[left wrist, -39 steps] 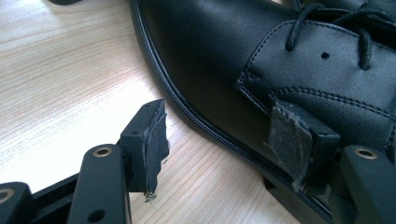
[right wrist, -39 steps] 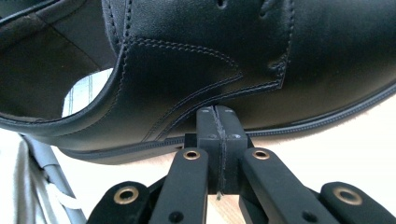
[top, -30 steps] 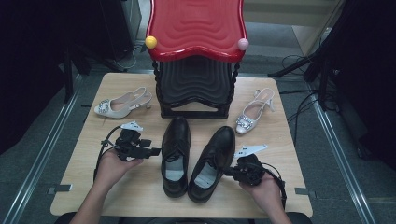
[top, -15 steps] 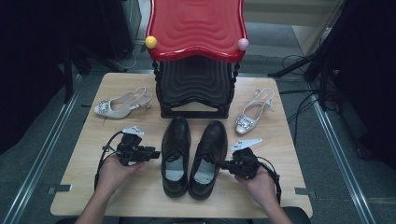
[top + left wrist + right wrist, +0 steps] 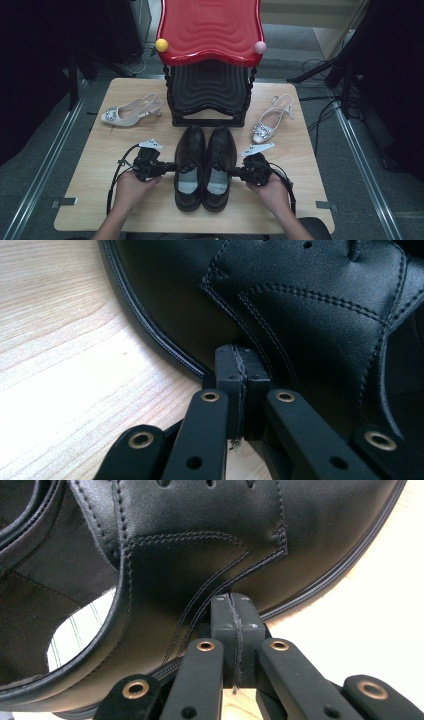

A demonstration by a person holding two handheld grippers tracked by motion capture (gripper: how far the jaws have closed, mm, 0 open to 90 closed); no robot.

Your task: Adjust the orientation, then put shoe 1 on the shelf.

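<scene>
Two black shoes are being kept side by side at table [image 5: 100, 200] centre, before a rack [image 5: 209, 90]: left shoe [image 5: 190, 165], right shoe [image 5: 218, 167]. Left gripper [image 5: 167, 167] is being pressed, clenched and empty, against the left shoe's flank [image 5: 300, 315]; its jaws have just been closing. Right gripper [image 5: 235, 173], likewise clenched, is being pressed on the right shoe [image 5: 200, 555]. Soles are being hidden; insole print is too blurred for reading
</scene>
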